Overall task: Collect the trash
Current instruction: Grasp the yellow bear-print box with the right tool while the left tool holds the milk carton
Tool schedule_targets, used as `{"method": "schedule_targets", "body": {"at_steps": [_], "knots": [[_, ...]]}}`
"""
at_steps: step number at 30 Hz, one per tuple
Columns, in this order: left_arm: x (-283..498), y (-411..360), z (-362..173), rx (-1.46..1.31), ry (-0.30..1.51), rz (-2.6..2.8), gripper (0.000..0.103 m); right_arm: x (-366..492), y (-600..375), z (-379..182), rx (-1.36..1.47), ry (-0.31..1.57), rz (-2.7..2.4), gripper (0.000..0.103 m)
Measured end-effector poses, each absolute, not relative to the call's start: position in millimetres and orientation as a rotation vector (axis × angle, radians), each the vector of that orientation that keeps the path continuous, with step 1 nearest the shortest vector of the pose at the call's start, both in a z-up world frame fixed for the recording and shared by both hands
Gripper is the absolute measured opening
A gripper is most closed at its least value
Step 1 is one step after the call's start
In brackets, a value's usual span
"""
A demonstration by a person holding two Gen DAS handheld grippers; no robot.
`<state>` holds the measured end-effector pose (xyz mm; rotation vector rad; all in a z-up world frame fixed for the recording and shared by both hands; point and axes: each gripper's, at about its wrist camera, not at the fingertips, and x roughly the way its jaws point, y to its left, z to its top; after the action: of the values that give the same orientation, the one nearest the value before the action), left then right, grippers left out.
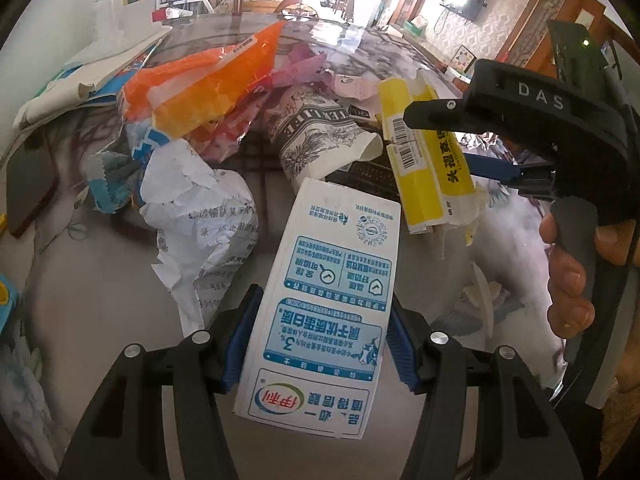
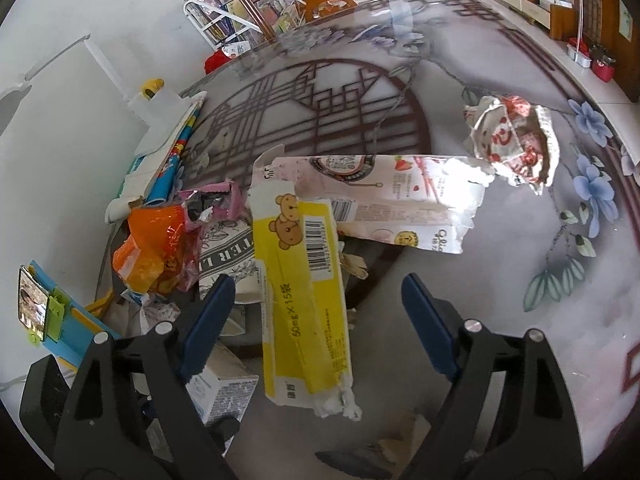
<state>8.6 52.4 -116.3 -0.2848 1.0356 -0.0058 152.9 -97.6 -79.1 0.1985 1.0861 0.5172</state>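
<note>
The left gripper is clenched on a white-and-blue milk carton, its blue pads pressing the carton's two long sides. The carton points straight ahead out of the jaws, its far end toward the heap of trash in the middle of the counter.

The right gripper is released: its jaws stand wide, and nothing is pinched between them. Between them lies the flattened yellow box, resting on the counter at the heap's near side. Its long axis runs almost straight away from the jaws, from the torn end closest to them to the bear-printed end by the paper cup. So the jaws straddle the box's narrow width, which looks like the right way round for closing on it. The right hand is clearly the nearer one; in the left view the box sits off to that side, under the right gripper's black body.

A crumpled red-and-white wrapper lies apart, toward the counter's far right edge.
</note>
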Motion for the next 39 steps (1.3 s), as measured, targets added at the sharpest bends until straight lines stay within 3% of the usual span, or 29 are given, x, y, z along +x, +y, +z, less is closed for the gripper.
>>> {"method": "schedule_targets", "body": {"at_steps": [4,8,9,27,32,39], "knots": [[9.0,57.1,-118.3,-0.324,1.038,-0.008,0.057,154.0,-91.4,-81.7,0.177,1.092,0.524,0.083],[9.7,57.0,-118.3,-0.322,1.033,-0.013,0.056,153.5,-86.0,-82.4,0.151,1.104,0.542,0.06],[9.7,57.0,-118.4,-0.321,1.034,-0.012,0.056,153.1,-85.3,-82.8,0.147,1.106,0.546,0.059],[8.5,58.0,-117.8,-0.332,1.028,-0.009,0.061,150.4,-85.7,-83.1,0.146,1.098,0.542,0.058],[8.8,53.4,-115.7,-0.295,1.015,-0.025,0.053,144.6,-81.5,-78.6,0.113,1.073,0.565,0.035],[9.9,55.9,-115.3,-0.311,1.011,-0.029,0.053,137.5,-86.0,-69.7,0.115,1.03,0.569,0.03]]}}
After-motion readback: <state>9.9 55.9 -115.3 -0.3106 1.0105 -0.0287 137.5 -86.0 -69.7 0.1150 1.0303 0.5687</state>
